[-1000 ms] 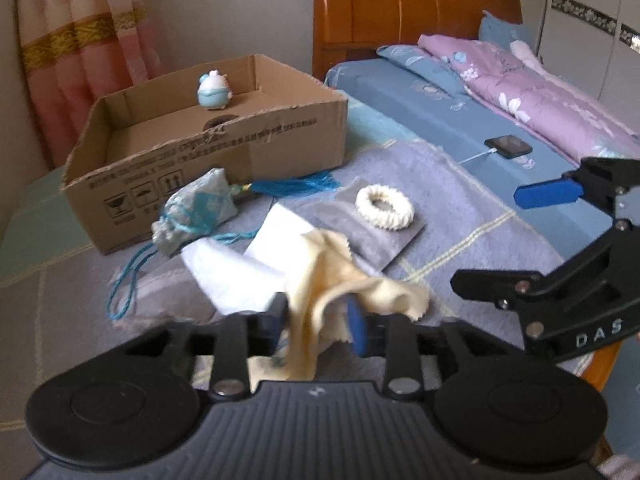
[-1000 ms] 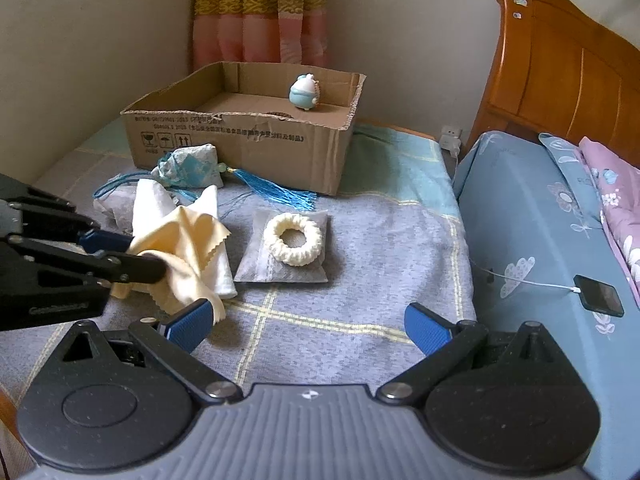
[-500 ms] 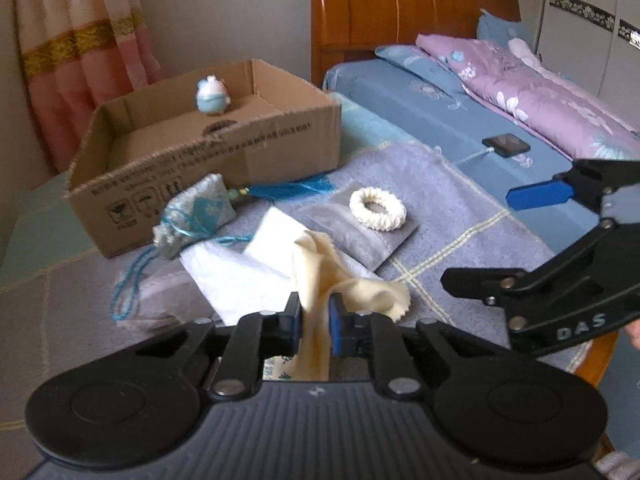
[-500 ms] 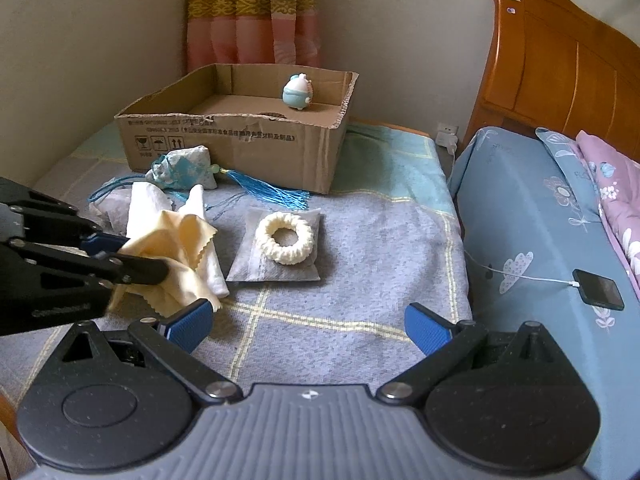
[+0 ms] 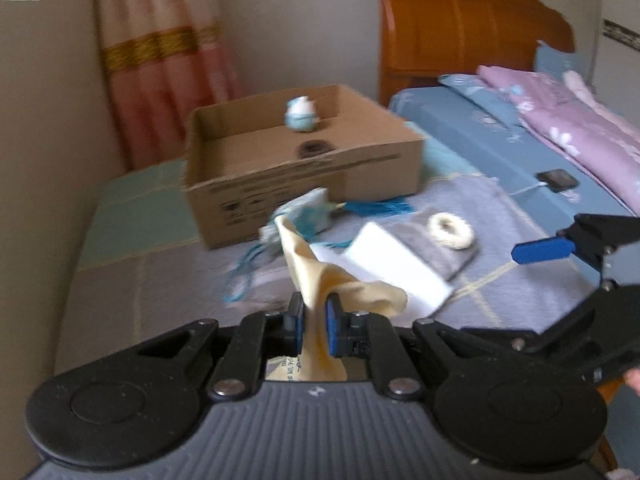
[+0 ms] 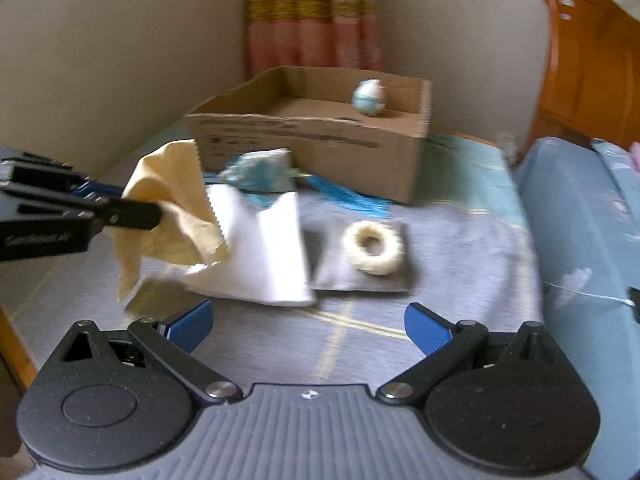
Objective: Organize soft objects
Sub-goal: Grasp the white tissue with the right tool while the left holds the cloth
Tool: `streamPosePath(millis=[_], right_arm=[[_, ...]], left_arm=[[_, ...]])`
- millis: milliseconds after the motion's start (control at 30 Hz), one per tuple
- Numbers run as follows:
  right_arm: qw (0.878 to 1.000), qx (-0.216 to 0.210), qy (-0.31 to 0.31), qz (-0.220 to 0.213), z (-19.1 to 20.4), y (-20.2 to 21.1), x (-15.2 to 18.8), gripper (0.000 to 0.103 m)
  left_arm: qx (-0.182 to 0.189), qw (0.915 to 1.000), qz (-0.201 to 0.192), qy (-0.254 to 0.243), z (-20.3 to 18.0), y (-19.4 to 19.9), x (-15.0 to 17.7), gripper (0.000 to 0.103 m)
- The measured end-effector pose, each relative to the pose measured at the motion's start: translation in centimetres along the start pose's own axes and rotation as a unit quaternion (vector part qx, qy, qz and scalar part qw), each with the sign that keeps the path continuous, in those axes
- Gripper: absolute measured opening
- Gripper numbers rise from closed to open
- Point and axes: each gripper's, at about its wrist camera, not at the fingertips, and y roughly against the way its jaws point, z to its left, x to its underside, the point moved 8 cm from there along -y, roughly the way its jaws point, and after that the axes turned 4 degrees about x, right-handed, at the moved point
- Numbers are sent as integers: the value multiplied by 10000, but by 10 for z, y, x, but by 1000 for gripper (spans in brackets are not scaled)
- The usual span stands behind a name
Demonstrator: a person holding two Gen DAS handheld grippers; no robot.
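Since our left gripper jaws only pinch the yellow cloth by a fold while the right gripper gapes empty, we reckon it slips before the box.

Black claw, blue pads, silver screws

Box open on top, near wall low. Pouch and tassel crowd its front. Bare blanket right of ring; wall hems left.
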Motion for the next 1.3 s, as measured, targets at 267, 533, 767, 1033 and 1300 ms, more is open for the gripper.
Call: streamPosePath(millis=[267, 533, 767, 1033, 1300], right_arm=[[9986, -262, 463, 25, 35, -28, -15, 103], [9935, -281, 1093, 138, 45, -49, -18, 103], [9802, 42, 1979, 48, 43, -50, -4, 101], [9778, 3, 2082, -233, 54, -60, -17, 87], [9795, -291, 1982, -215, 64, -63, -22, 53]], left_arm=[[-232, 9991, 102, 354, 28, -7, 7, 9], [-145, 9989, 132, 422, 34, -10, 8, 9], [-4, 9987, 136, 487, 34, -13, 6, 9], [29, 9987, 169, 489, 32, -16, 5, 10], [3, 9985, 198, 511, 34, -18, 5, 10]])
